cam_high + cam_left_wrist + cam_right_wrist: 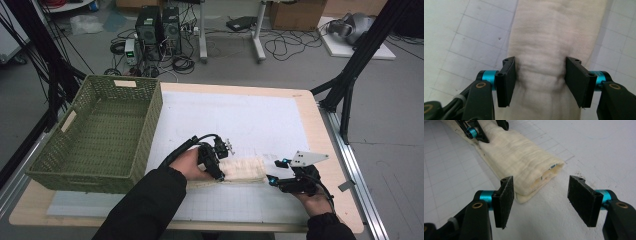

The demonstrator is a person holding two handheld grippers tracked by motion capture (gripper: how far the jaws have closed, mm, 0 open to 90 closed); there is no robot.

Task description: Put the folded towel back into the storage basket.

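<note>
One folded cream cloth (243, 169), between two claws: left claw (218, 176) over its near end, right claw (272, 179) just off its other end. One green woven basket (80, 155), well left of left claw. One tabletop (310, 115) under both. Two black computer towers (159, 25) on floor, far beyond claws

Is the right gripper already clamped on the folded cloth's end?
No: the right gripper stands open, its jaws short of the folded cloth, with bare mat between them.
</note>
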